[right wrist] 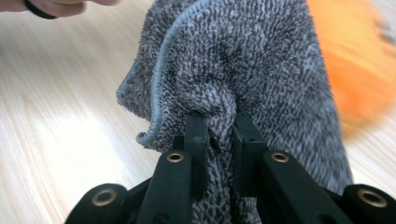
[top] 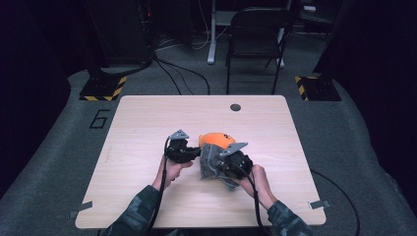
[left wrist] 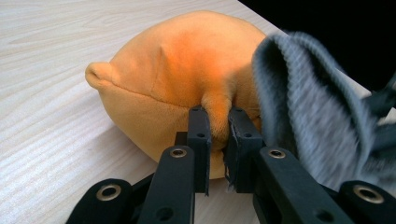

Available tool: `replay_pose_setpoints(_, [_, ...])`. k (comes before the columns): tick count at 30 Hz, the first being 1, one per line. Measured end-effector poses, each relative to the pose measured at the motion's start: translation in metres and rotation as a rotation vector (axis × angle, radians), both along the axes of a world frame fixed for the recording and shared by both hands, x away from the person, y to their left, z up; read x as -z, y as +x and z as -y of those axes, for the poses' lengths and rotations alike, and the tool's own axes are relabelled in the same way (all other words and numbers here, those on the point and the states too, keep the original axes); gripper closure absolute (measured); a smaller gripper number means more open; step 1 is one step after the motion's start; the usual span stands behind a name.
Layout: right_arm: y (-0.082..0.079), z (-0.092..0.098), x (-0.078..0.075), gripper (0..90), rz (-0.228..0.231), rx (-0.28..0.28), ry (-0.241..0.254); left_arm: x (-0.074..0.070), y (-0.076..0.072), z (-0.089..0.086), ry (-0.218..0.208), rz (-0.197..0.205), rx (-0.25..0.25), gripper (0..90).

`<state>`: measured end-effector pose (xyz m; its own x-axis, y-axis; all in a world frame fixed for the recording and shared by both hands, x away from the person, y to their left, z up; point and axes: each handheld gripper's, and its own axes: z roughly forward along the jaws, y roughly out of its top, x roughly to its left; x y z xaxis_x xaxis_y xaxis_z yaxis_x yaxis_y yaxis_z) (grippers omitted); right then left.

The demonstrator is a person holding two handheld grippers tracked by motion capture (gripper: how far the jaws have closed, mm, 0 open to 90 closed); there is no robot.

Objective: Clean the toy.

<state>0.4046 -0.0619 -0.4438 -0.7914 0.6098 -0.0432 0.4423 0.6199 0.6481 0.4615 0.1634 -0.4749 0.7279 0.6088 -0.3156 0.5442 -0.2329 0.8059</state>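
From the high view, the plush [top: 219, 140] is sitting mid-tabletop [top: 147, 196], both grippers meeting over it. In the left gripper view, the left gripper [left wrist: 218, 122] is pinching a plush fold tight, anchoring it. In the right gripper view, the right gripper [right wrist: 219, 123] is clamping the grey cloth [right wrist: 261, 60], draping it against the plush, likely for wiping.

This looks like a lab or recording studio, not a home. A plain pale-wood bench [top: 147, 196] stands alone on grey carpet [top: 54, 162], ringed by black curtains. At the far left and far right, stand bases edged with yellow-and-black hazard tape [top: 101, 88] sit on the floor, cables [top: 182, 73] trail across it, and a "6" [top: 100, 119] is marked there. A black folding chair [top: 255, 39] waits at the far side.
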Motion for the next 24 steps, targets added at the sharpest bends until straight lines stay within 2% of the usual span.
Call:
replay_pose_setpoints(4, [0.005,-0.019,0.011,79.1,-0.003,-0.022,-0.006,0.001,0.001,-0.001,0.001,-0.004,0.000,81.5])
replay_pose_setpoints(7, [0.011,-0.019,0.016,79.3,-0.023,-0.016,-0.008,0.001,0.000,-0.001,0.000,-0.007,0.003,81.5])
replay_pose_setpoints(17, [0.016,0.013,0.021,79.2,-0.072,0.036,-0.029,0.001,0.001,-0.001,0.000,-0.002,0.011,81.5])
replay_pose_setpoints(24, [0.026,0.041,0.025,79.2,-0.099,0.114,-0.035,0.001,0.001,0.000,-0.002,-0.003,0.017,81.5])
